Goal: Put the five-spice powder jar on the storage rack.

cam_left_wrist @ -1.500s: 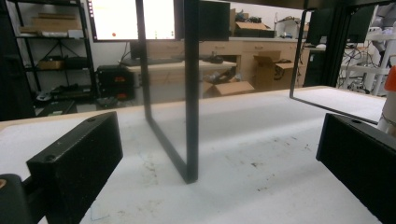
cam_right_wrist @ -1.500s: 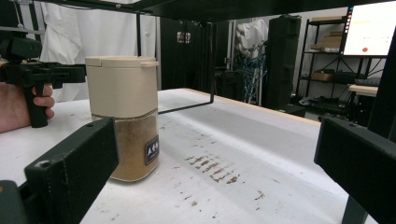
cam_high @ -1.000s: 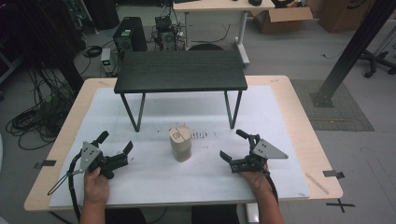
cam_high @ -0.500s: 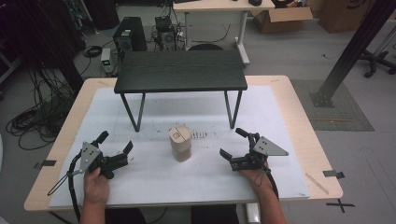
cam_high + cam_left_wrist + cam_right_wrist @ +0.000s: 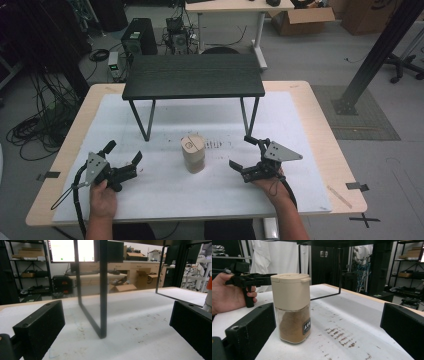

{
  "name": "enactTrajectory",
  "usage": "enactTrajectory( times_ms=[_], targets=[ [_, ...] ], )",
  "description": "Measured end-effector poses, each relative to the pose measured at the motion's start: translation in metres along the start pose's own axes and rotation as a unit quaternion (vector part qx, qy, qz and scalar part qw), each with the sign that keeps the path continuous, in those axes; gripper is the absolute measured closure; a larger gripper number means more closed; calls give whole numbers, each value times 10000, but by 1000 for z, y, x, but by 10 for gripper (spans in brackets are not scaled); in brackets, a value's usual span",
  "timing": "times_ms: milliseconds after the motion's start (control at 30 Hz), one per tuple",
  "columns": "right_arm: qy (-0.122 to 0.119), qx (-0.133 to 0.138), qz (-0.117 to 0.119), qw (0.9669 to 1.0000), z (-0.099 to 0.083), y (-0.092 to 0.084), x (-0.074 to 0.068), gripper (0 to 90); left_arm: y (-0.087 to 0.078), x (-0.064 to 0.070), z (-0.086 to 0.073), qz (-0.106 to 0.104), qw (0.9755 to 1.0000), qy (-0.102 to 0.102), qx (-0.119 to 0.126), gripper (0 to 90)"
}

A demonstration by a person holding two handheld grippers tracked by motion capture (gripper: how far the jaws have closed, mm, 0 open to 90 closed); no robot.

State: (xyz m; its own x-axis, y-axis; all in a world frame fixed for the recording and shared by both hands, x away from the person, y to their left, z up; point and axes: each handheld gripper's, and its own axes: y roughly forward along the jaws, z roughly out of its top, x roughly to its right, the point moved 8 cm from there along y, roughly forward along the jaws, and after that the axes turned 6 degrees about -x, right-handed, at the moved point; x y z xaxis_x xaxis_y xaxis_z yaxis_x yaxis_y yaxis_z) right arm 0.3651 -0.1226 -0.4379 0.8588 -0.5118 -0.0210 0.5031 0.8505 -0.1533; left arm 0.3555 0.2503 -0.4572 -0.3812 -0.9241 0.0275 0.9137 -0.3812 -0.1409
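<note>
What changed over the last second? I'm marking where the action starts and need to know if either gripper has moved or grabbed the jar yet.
Nothing visibly changed. The left gripper and right gripper rest in the same spots on the white mat, jaws open and empty. The spice jar stands upright between them, untouched, in front of the small black table.

The clear, glossy spice jar with a matt beige plastic lid point(image 5: 291, 307) holds coarse brown powder. It stands on a matt white sheet, scuffed and stained, covering the pale wooden table point(image 5: 320, 107). The small black shelf with thin metal legs point(image 5: 194, 76) has a matt, grained top. The matt black fingers point(image 5: 250, 331) look finely textured.
</note>
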Motion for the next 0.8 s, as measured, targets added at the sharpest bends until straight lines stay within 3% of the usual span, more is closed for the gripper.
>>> enactTrajectory(
  times_ms=[400,800],
  targets=[
    [-43,-125,240,9996,10,14,-10,0,0,0,0,1,10000,5,12,2],
    [-11,-154,255,9996,10,15,-11,0,0,0,0,20,10000,-4,5,2]
  ],
)
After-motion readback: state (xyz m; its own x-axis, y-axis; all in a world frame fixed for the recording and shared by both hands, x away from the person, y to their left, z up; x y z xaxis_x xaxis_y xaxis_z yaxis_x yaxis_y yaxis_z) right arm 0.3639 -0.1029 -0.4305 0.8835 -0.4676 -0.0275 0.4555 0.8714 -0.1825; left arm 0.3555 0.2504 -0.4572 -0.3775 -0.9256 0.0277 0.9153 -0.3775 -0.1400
